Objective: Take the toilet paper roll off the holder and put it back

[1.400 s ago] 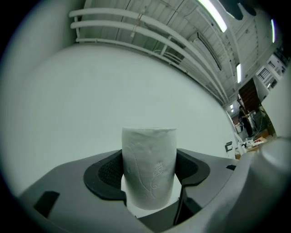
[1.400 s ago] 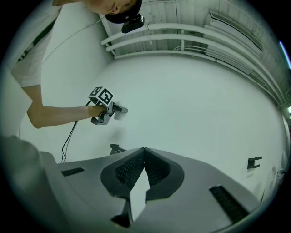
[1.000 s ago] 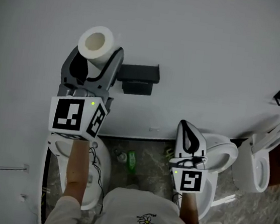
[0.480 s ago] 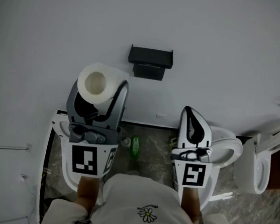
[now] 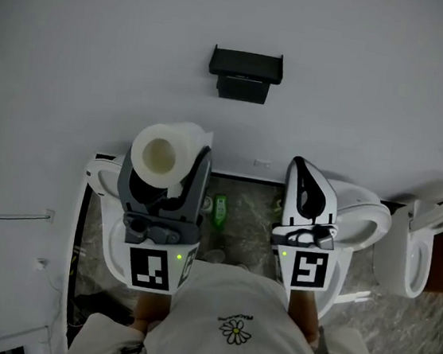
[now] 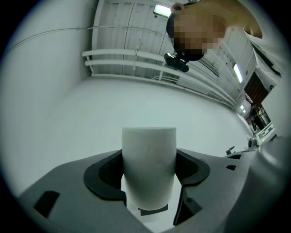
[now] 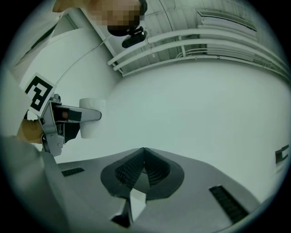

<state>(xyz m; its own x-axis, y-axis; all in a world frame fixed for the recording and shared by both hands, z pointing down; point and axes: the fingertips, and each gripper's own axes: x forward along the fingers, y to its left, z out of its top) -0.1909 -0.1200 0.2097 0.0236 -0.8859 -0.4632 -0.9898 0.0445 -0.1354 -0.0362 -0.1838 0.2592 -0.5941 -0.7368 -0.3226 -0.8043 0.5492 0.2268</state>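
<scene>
A white toilet paper roll [image 5: 162,154] with its hollow core facing up sits between the jaws of my left gripper [image 5: 167,160], which is shut on it, well below and left of the black wall holder [image 5: 245,72]. In the left gripper view the roll [image 6: 148,168] stands upright between the dark pads [image 6: 105,174], with the white wall behind it. My right gripper [image 5: 306,183] is shut with nothing in it, to the right of the roll; its ribbed fingertips [image 7: 143,164] meet in a point. The left gripper [image 7: 68,122] and the roll [image 7: 89,118] also show at the left of the right gripper view.
Below the wall stand a white toilet [image 5: 105,182] under my left gripper, a second toilet [image 5: 360,221] under my right one and a third [image 5: 414,252] at the right. A green bottle [image 5: 220,210] stands on the stone floor between them.
My left gripper has come down and away from the holder with the roll in it, from beside the holder to well below it. The right gripper has hardly moved.
</scene>
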